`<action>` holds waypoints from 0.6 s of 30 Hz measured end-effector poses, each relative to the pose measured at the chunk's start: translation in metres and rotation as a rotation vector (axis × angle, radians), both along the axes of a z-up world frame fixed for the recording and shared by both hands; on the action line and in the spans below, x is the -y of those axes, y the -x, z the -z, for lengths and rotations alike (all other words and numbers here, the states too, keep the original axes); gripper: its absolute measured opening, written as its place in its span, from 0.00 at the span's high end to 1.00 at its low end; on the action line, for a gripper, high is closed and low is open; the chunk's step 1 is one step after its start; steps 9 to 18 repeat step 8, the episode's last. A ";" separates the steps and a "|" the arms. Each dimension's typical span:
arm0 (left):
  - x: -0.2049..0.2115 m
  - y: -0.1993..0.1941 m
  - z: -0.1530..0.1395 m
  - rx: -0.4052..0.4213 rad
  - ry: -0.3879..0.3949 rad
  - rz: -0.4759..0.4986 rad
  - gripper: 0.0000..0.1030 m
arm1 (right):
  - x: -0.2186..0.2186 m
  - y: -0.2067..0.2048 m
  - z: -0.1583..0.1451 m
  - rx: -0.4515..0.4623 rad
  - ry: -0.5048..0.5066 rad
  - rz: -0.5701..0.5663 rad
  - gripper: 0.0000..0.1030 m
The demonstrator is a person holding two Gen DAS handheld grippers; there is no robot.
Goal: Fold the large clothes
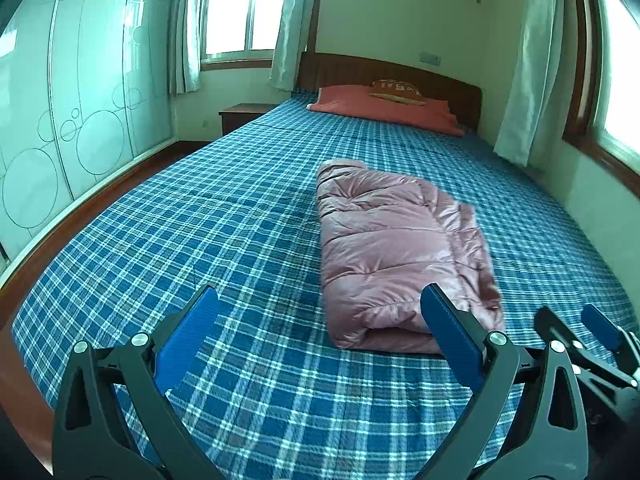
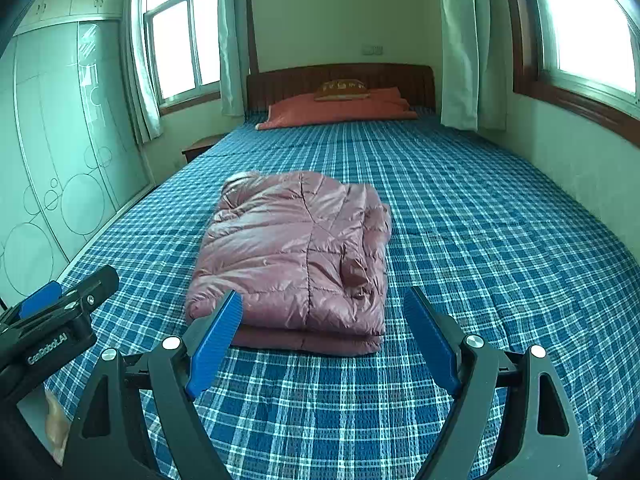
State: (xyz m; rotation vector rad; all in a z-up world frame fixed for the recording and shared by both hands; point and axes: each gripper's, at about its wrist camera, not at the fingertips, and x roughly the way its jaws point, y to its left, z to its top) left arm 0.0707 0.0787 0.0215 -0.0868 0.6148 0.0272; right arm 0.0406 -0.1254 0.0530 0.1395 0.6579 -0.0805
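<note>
Pink puffer jacket [image 2: 296, 256] folded on plaid bed [image 2: 480, 240], left gripper [image 1: 320, 312] and right gripper [image 2: 320, 316] jaws wide apart, empty.

There is one folded pink puffer jacket [image 2: 296, 256], lying just ahead of the right gripper [image 2: 322, 312] and ahead and to the right of the left gripper [image 1: 320, 304]. There are two grippers, each with two blue fingers [image 2: 216, 336] standing wide apart with nothing between them. There is one bed [image 2: 480, 220] with a blue checked sheet under the jacket. Far ahead of both grippers lies one orange-red pillow [image 2: 340, 110], and on it one small brown cushion [image 2: 342, 89]. Two windows [image 2: 180, 44] are in view, and one nightstand [image 1: 240, 116].
</note>
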 end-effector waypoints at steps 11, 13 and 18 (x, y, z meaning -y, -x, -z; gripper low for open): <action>-0.031 -0.048 0.043 -0.107 -0.030 -0.061 0.02 | 0.045 -0.021 0.031 -0.056 -0.014 0.080 0.21; -0.031 -0.048 0.043 -0.107 -0.030 -0.061 0.02 | 0.045 -0.021 0.031 -0.056 -0.014 0.080 0.21; -0.031 -0.048 0.043 -0.107 -0.030 -0.061 0.02 | 0.045 -0.021 0.031 -0.056 -0.014 0.080 0.21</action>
